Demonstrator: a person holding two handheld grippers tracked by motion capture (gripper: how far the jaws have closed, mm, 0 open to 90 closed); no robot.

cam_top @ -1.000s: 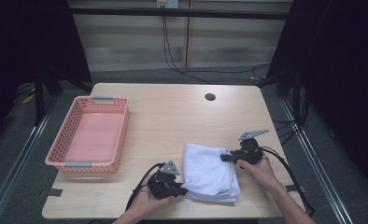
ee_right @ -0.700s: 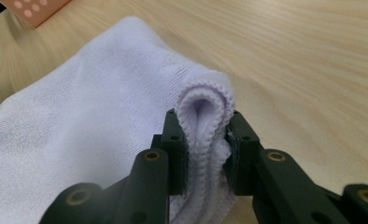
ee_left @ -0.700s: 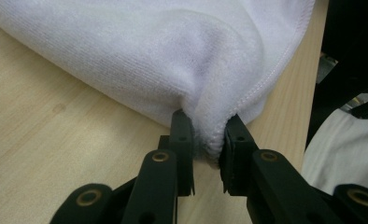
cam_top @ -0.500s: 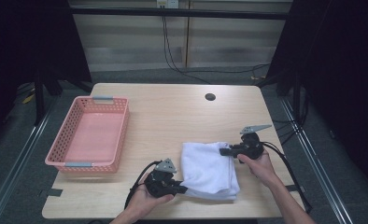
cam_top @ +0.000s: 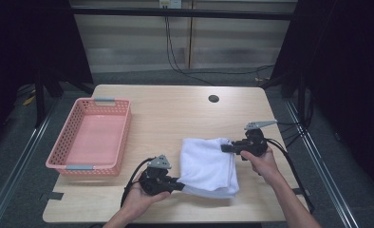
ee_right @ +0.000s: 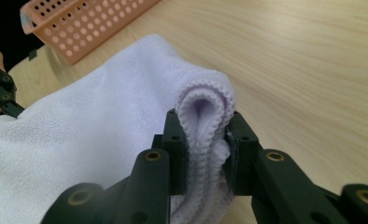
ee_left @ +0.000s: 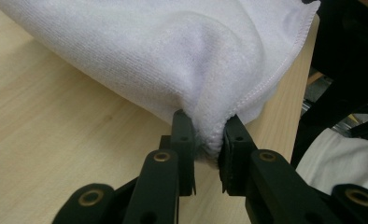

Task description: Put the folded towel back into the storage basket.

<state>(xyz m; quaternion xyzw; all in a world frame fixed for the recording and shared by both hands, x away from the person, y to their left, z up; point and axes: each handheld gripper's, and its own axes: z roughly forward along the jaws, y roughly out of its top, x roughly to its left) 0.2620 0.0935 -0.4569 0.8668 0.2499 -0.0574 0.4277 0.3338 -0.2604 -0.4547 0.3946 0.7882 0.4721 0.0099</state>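
While the pink basket (cam_top: 91, 137) is sitting on the left part of the wooden table (cam_top: 175, 109) with nothing lying inside it, the white towel (cam_top: 208, 166) is resting folded on the near right part of the tabletop, well apart from the basket. No writing or label is showing on the basket or on the cloth.

At the towel's near left corner, the left gripper (cam_top: 178, 184) is clamping the hemmed edge, and in the left gripper view its pads are pinching a bunched bit of that hem (ee_left: 210, 135). At the far right corner, the right gripper (cam_top: 225, 148) is biting on a thick rolled fold of the cloth (ee_right: 205, 116), with both jaws pressing its sides. A corner of the basket (ee_right: 79, 23) is showing beyond that fold.
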